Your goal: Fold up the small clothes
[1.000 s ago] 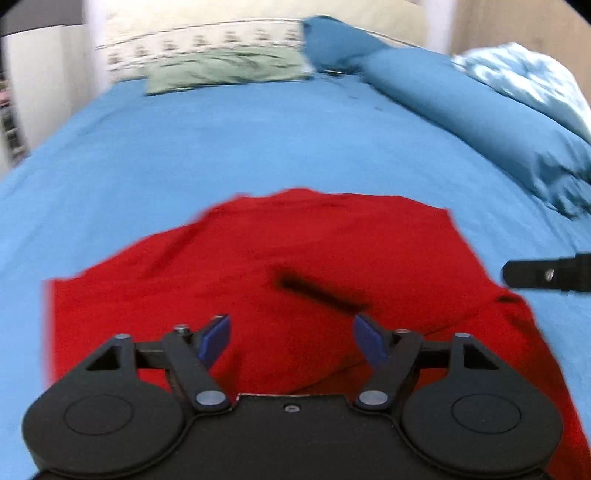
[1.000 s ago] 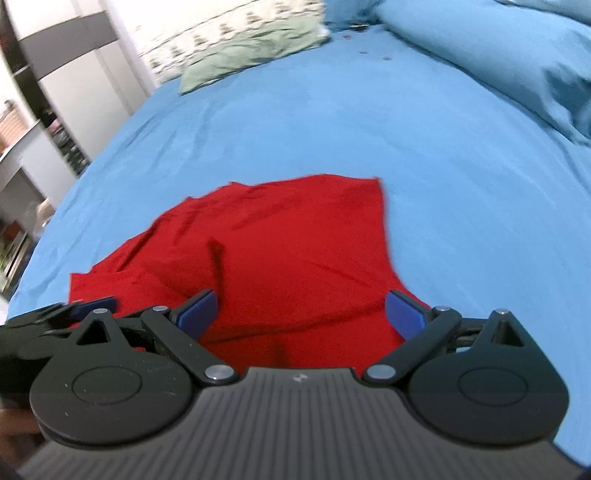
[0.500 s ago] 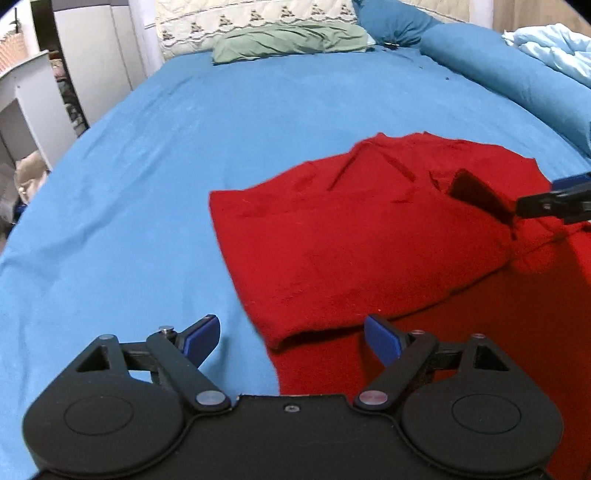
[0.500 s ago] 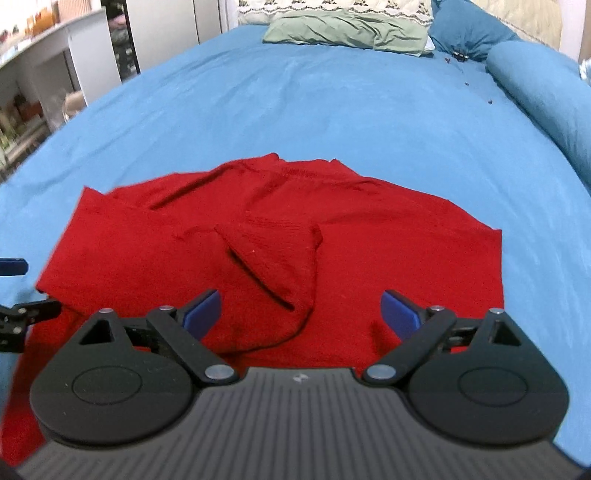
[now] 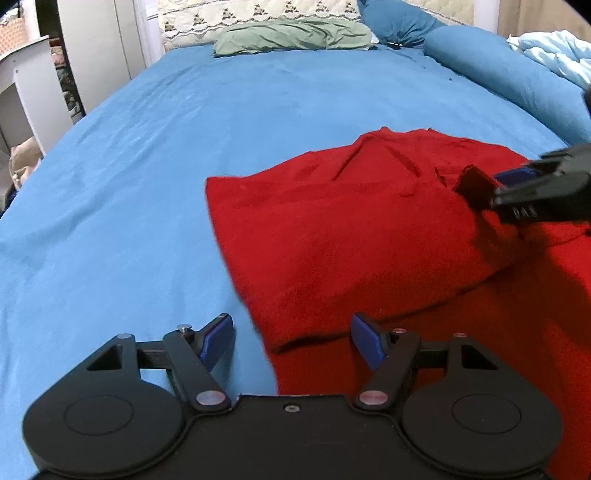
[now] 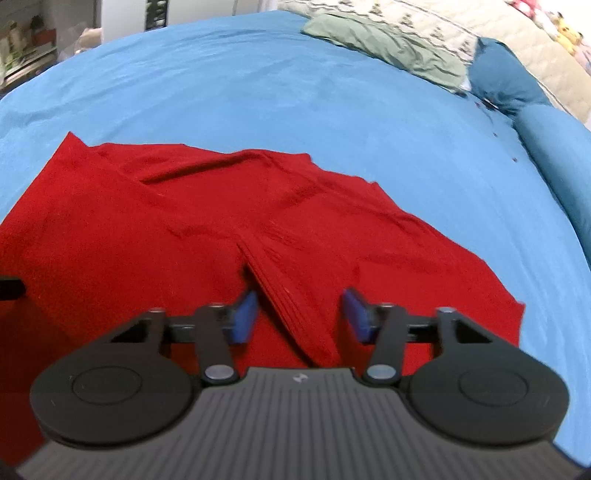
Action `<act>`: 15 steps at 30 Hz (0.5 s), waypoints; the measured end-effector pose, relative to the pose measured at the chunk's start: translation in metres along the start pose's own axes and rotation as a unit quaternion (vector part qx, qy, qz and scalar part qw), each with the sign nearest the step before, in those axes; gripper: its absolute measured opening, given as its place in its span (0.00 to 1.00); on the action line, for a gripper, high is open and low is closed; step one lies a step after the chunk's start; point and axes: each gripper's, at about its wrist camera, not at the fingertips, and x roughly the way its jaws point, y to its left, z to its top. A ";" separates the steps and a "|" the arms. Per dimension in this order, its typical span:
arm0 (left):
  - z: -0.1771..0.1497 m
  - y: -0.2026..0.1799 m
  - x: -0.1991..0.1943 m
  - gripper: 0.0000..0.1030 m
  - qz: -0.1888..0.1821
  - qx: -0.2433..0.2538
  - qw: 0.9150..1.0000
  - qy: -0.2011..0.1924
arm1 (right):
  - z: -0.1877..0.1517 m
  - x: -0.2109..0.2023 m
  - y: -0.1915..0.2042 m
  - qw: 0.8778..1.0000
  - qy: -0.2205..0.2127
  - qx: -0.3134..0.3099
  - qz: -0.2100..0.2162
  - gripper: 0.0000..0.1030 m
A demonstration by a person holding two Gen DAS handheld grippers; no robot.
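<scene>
A red knitted garment (image 5: 351, 236) lies spread on the blue bed sheet (image 5: 147, 184), its left part folded over. My left gripper (image 5: 291, 341) sits at the near left edge; the folded edge lies between its closing jaws, and the pads do not touch it. My right gripper (image 6: 300, 315) is over the garment's middle, jaws closing around a raised ribbed flap (image 6: 291, 295). The flap leans on the left pad and stands clear of the right one. In the left wrist view the right gripper (image 5: 502, 188) comes in from the right with the flap (image 5: 474, 186) at its tips.
A green pillow (image 5: 291, 35) and a patterned headboard stand at the far end. A blue bolster (image 5: 498, 77) and a pale blue duvet (image 5: 554, 55) run along the right side. White furniture (image 5: 33, 92) stands beyond the bed's left edge.
My left gripper slid from over the garment's middle to its near left edge and narrowed a little. My right gripper rolled, moved onto the ribbed flap, and its jaws narrowed sharply.
</scene>
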 end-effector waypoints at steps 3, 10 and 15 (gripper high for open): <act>-0.005 0.001 0.002 0.72 -0.004 -0.002 1.000 0.008 | 0.006 0.002 -0.002 1.000 0.003 0.003 0.007 0.23; 0.000 0.001 0.011 0.51 0.008 -0.008 1.000 -0.005 | 0.020 -0.021 -0.058 0.994 -0.022 0.102 -0.021 0.20; 0.008 0.001 0.016 0.40 0.013 -0.004 1.000 -0.009 | 0.026 -0.042 -0.105 0.984 -0.049 0.163 -0.047 0.20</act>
